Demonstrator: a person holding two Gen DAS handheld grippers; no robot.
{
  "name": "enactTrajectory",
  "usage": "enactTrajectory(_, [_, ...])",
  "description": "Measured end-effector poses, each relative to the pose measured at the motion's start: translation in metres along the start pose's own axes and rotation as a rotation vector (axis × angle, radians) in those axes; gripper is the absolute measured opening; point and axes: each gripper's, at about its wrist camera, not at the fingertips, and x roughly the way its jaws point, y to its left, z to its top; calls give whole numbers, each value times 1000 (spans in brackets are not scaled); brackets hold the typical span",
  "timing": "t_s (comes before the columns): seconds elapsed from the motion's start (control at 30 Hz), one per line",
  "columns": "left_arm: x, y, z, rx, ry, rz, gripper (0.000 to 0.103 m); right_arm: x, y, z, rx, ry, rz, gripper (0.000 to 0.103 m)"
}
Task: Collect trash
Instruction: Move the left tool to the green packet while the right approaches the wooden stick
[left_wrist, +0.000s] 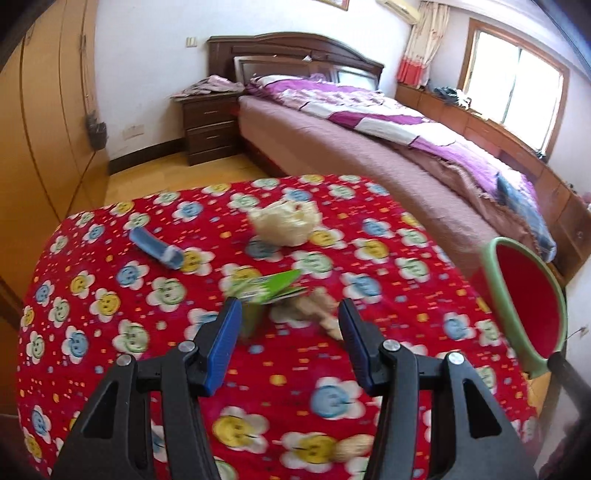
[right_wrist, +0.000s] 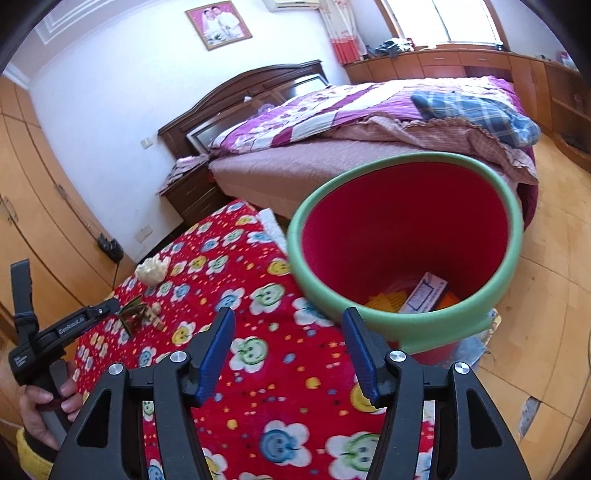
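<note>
My left gripper (left_wrist: 290, 310) is open low over the red flowered tablecloth (left_wrist: 110, 350). Just beyond its fingertips lie a green wrapper (left_wrist: 273, 290) and a beige crumpled scrap (left_wrist: 317, 314), untouched by the pads. Further off lie a cream paper wad (left_wrist: 284, 221) and a blue wrapper (left_wrist: 157, 245). My right gripper (right_wrist: 288, 317) is open and empty, in front of the green-rimmed red bin (right_wrist: 406, 158). A small box (right_wrist: 423, 293) and orange scraps lie in the bin. In the right wrist view the left gripper (right_wrist: 110, 308) reaches the green wrapper (right_wrist: 133, 314).
The bin (left_wrist: 504, 295) stands off the table's right edge. A peanut shell (left_wrist: 351, 448) lies near the front of the cloth. A bed (left_wrist: 369, 147) with a purple quilt fills the room behind, a nightstand (left_wrist: 210, 125) beside it, and wardrobes (left_wrist: 44, 129) on the left.
</note>
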Motion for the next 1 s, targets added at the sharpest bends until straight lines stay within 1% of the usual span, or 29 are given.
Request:
enactTrajectory(0.13, [14,12,-2,-2,23,29,54,9,11,-2,-30,21,5,61])
enactTrajectory(0.23, [25,16,-2,-3,33,36,54,17,17,-2,-47,35,8,61])
enactTrajectory(0.33, [34,17,-1,2,36,65,54,25,22,0,-63,51,11,61])
enactTrajectory(0.53, [50,28,2,-19,68,103,54,42,34,5,-94,79,38,61])
enactTrajectory(0.57, [51,29,2,-20,69,106,52,45,37,6,-99,85,44,61])
enactTrajectory(0.6, [52,30,2,-22,69,104,42,49,40,7,-105,91,50,61])
enactTrajectory(0.63, [53,32,2,-24,74,97,36,51,42,8,-111,96,56,61])
enactTrajectory(0.7, [55,36,3,-29,87,81,16,56,50,10,-124,106,67,61])
enactTrajectory(0.8, [52,44,3,-49,90,64,8,63,65,13,-149,125,89,61])
enactTrajectory(0.87, [46,52,3,-73,77,44,5,67,74,14,-169,136,99,61])
enactTrajectory(1.0, [31,70,3,-127,41,30,5,79,99,14,-230,158,115,61])
